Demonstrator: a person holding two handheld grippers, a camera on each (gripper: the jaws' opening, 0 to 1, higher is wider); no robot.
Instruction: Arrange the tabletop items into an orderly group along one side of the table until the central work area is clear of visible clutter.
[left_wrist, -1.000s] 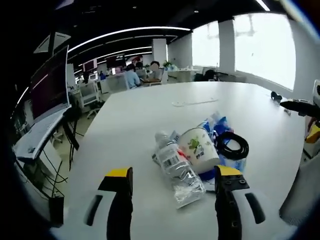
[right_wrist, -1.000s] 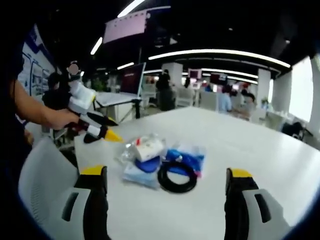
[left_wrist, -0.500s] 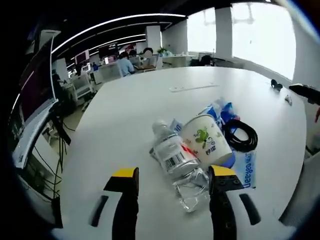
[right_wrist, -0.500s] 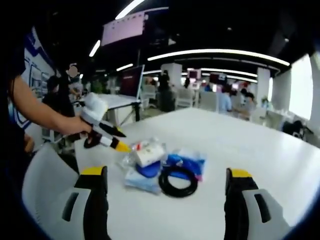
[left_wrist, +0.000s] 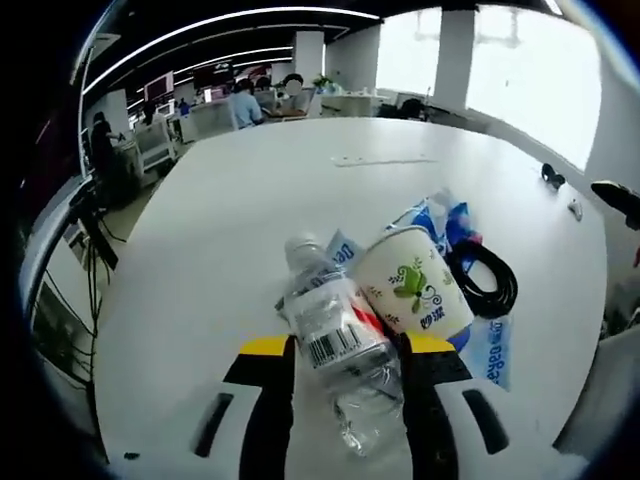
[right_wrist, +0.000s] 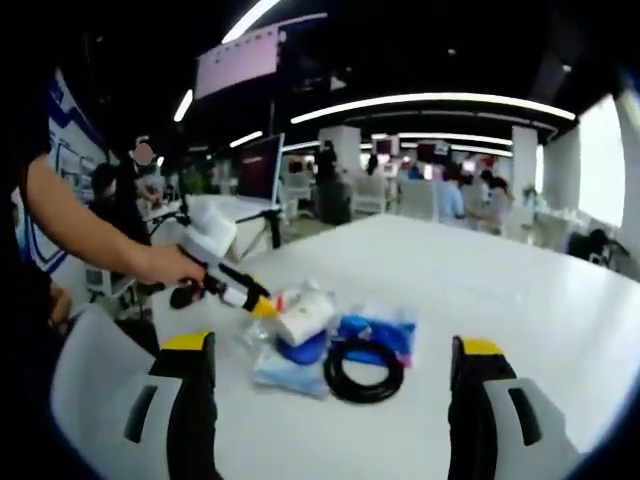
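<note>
In the left gripper view, the left gripper (left_wrist: 343, 362) has its two yellow-tipped jaws drawn in against the sides of a clear plastic water bottle (left_wrist: 332, 340) that lies on its side on the white desk (left_wrist: 230, 220), cap end pointing away toward the far edge; the jaws press on the barcode-labelled middle, and the crumpled lower end between them is hard to read through the glare. Touching the bottle's right flank is a tipped paper cup (left_wrist: 412, 292) printed with a green figure; its mouth is turned away, so nothing inside can be seen. Behind and under both lies a blue-and-white wipes packet (left_wrist: 446, 226), mostly covered, with another piece of its printed wrapper showing at the near right edge. A coiled black cable (left_wrist: 484, 283) rests on it just right of the cup. The cluster sits toward the near right part of the desk. In the right gripper view, the right gripper (right_wrist: 332, 400) hangs wide apart over the near edge with nothing between its jaws, and the left gripper (right_wrist: 232, 284), held in a person's hand (right_wrist: 168, 266), meets the pile, where the bottle is blurred to a pale smear.
</note>
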